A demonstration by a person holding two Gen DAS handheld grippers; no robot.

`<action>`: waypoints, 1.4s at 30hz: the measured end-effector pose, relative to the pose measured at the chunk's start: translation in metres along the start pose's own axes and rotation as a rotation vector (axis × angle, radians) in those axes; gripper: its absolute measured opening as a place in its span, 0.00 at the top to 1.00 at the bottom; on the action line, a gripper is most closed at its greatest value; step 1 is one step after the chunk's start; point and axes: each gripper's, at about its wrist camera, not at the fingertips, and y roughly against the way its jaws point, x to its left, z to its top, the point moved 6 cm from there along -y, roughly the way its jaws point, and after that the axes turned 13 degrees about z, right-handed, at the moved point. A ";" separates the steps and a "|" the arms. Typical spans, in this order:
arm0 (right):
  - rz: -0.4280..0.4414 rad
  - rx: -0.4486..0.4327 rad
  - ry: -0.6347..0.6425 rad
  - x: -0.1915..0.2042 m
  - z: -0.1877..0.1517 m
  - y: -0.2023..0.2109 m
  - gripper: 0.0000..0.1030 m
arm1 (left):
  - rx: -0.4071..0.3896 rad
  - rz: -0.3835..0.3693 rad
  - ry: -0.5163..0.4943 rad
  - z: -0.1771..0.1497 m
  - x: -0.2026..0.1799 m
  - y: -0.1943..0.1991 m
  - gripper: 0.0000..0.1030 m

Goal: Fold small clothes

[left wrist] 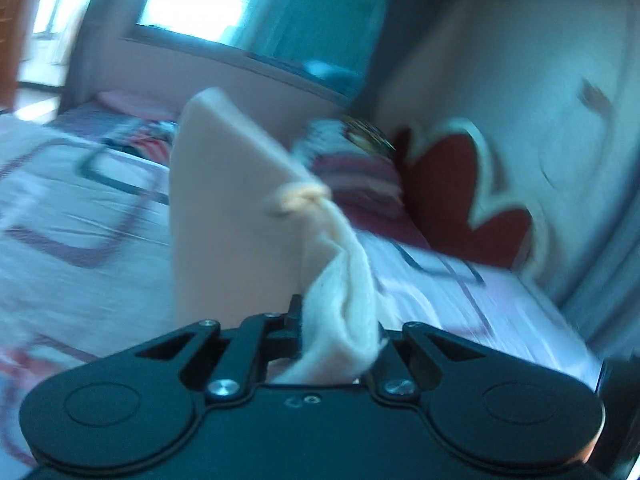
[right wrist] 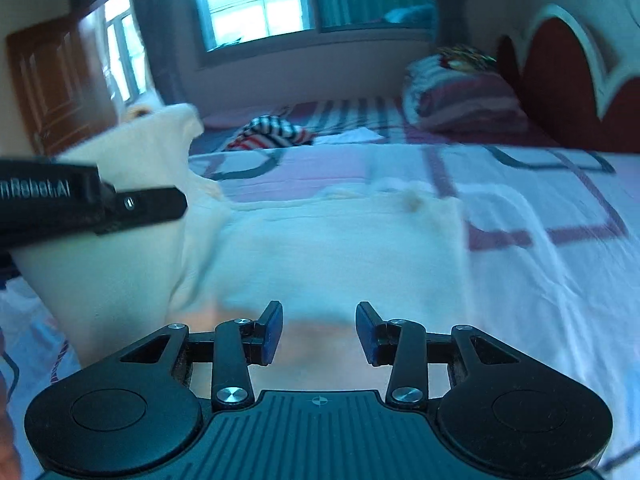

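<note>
Here, in the left wrist view, the left tool (left wrist: 340,320) is pressed together on a bunched edge of a small cream-white fabric garment (left wrist: 240,208), which rises from between the black jaws as a twisted fold and spreads into a broad flat panel held up in front of the camera. The picture is blurred. Behind the raised cloth lies the bed with a white sheet printed with dark red and grey rectangles (left wrist: 80,208); far right, a rolled red-and-white striped blanket (left wrist: 356,176) sits against a dark red headboard with a white scalloped border (left wrist: 460,200).

In the right wrist view, the right tool (right wrist: 319,332) points downward over the near edge of the same garment (right wrist: 340,248), most of which lies flat on the bed sheet (right wrist: 540,240). Its blue-padded fingers (right wrist: 272,332) stand spread, with nothing gripped between them. At the left, the left tool's black body (right wrist: 80,200) reaches in level, lifting the garment's left side off the bed. Farther back lies a crumpled red, white and navy striped cloth (right wrist: 272,132); the blanket roll (right wrist: 460,96) is far right.
</note>
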 end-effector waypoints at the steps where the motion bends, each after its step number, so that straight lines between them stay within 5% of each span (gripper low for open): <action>1: -0.005 -0.006 -0.031 -0.014 0.001 0.009 0.61 | 0.016 -0.014 -0.026 -0.008 -0.013 -0.003 0.95; 5: -0.019 -0.019 -0.146 -0.063 -0.002 0.041 0.61 | 0.100 -0.028 -0.164 -0.049 -0.053 -0.017 0.94; 8: -0.015 -0.025 -0.212 -0.086 -0.005 0.057 0.61 | 0.143 -0.014 -0.236 -0.071 -0.063 -0.021 0.84; 11: 0.013 -0.040 -0.257 -0.097 -0.002 0.066 0.61 | 0.146 -0.025 -0.270 -0.078 -0.063 -0.009 0.66; 13: 0.038 -0.054 -0.281 -0.098 0.002 0.071 0.61 | 0.162 -0.038 -0.269 -0.082 -0.062 0.004 0.37; 15: 0.070 -0.065 -0.309 -0.096 0.005 0.072 0.61 | 0.162 -0.045 -0.262 -0.083 -0.057 0.019 0.30; 19: 0.130 -0.062 -0.322 -0.084 0.013 0.064 0.61 | 0.144 -0.027 -0.190 -0.070 -0.027 0.034 0.29; 25: 0.169 -0.011 -0.314 -0.068 0.018 0.026 0.61 | 0.090 0.129 -0.015 -0.031 0.036 0.025 0.30; 28: 0.173 0.005 -0.313 -0.068 0.019 0.011 0.61 | 0.084 0.151 0.044 -0.018 0.053 0.015 0.30; 37: 0.176 0.010 -0.342 -0.071 0.018 -0.003 0.61 | 0.091 0.159 0.035 -0.015 0.063 0.001 0.30; 39: 0.170 0.007 -0.334 -0.067 0.020 -0.005 0.85 | 0.097 0.165 0.028 -0.017 0.060 -0.004 0.30; 42: 0.163 0.003 -0.299 -0.060 0.024 -0.001 0.85 | 0.102 0.160 0.017 -0.016 0.054 -0.012 0.30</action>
